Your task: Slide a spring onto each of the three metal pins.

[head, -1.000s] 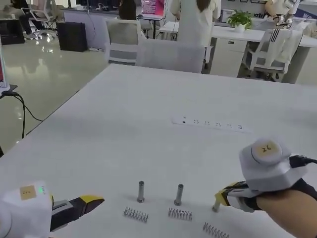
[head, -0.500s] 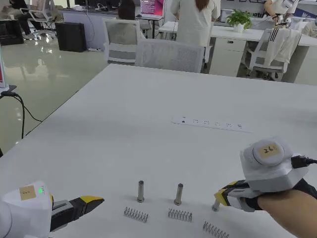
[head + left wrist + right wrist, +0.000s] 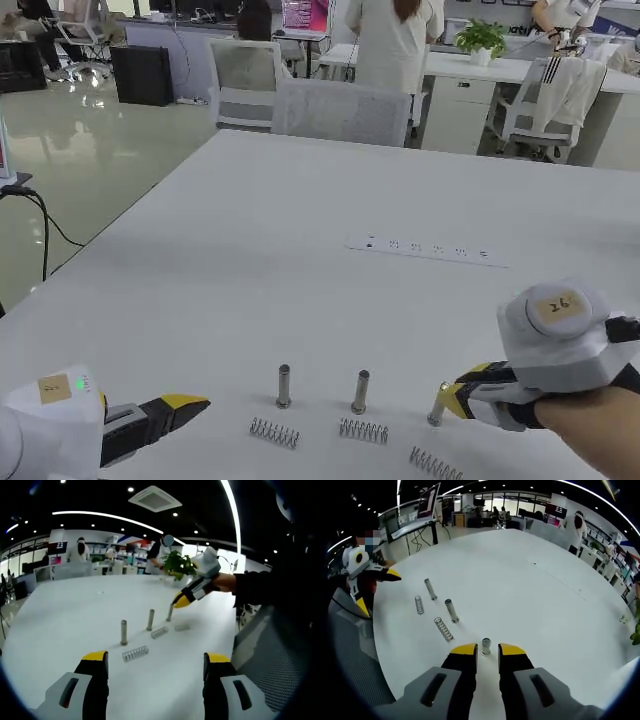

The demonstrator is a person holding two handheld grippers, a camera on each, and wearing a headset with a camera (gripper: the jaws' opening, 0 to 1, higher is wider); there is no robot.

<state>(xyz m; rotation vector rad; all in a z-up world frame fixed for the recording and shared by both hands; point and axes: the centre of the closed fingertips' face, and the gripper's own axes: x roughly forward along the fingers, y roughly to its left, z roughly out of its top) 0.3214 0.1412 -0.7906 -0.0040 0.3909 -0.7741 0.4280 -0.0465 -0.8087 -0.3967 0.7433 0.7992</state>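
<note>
While the right gripper point(image 3: 488, 650) sits at the right pin point(image 3: 437, 405), jaws nearly together with the pin at their tips, I can't tell if it's truly pinched. My left gripper point(image 3: 155, 657) is wide open and empty, near the left spring point(image 3: 274, 432). All three springs lie on the table point(image 3: 300, 220) just beside their pins, none threaded. My call: steady that tilted-looking pin upright, grab a spring near one end, and line its bore over the top.

metal pin point(image 3: 284, 386) point(image 3: 361, 391) point(image 3: 438, 404) x3 | spring point(image 3: 274, 432) point(image 3: 363, 431) point(image 3: 436, 464) x3 | power strip point(image 3: 425, 249) x1
</note>
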